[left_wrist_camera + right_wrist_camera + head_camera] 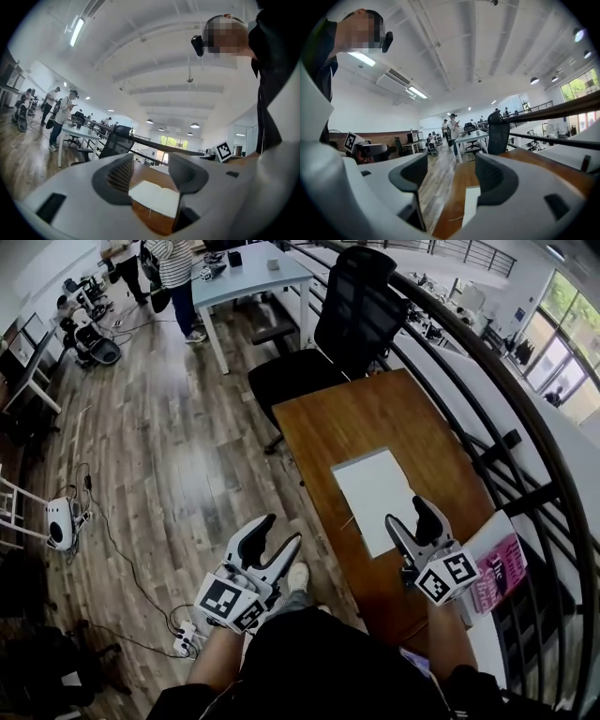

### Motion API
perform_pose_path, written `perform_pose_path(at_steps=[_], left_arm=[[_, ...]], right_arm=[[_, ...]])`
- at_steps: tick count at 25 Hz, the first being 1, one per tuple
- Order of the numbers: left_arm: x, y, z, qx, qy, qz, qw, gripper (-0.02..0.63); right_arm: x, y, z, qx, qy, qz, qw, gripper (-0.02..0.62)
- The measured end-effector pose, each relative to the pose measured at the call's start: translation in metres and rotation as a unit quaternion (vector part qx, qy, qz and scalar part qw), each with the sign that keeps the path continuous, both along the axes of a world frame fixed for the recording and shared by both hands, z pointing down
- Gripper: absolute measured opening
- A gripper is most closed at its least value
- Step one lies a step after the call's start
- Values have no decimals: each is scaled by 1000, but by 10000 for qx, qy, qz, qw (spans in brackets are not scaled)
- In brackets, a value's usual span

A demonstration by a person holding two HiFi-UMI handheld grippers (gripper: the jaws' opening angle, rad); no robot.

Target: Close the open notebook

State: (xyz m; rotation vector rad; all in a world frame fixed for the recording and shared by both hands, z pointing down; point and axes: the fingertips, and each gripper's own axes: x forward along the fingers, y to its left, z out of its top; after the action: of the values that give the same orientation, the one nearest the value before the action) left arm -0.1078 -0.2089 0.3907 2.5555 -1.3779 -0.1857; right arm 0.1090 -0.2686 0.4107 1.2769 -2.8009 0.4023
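Note:
The open notebook (375,495) lies flat with blank white pages up in the middle of the brown wooden table (323,423). My right gripper (409,514) hovers at the notebook's near right corner, jaws apart with nothing between them. My left gripper (278,532) hangs off the table's left edge over the floor, also open and empty. In the left gripper view the notebook (157,197) shows between and beyond that gripper (151,174). In the right gripper view only the notebook's edge (469,206) shows, beyond that gripper (452,180).
A black office chair (352,320) stands at the table's far end. A pink booklet (497,573) lies at the near right, by the dark railing (525,427). A light table (248,277) and standing people are far back. Cables and a power strip (183,638) lie on the floor.

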Motion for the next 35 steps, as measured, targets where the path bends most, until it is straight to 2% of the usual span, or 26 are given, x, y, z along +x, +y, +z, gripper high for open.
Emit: perform_pose_path(at_steps=[5,11,16,19,25,30,35], left_arm=[[-1,-43,5,-20,-72,293,9995,236],[-6,-80,26,-237,-27,434,9988,235],[-12,-101,45,-457,-161,559,9973,225],[-13,-109,57,-585,-287,655,9957,225],[-19,-111,81,-927,-404,757,9920,225],[-25,-114,97,-1178,-338,821,9891,225],[-25,-113,105,-1312,-301,858,9872,225]], right_arm=[[11,-49,24,-295,316,323,9985,316],[27,-94,71,-751,813,538,9924,337],[39,-119,146,-1545,1422,455,9766,369],[56,-129,188,-2028,1575,558,9649,409],[86,-129,251,-2903,1686,693,9394,443],[87,-128,272,-3019,2046,639,9289,448],[85,-129,280,-3019,2150,631,9266,451]])
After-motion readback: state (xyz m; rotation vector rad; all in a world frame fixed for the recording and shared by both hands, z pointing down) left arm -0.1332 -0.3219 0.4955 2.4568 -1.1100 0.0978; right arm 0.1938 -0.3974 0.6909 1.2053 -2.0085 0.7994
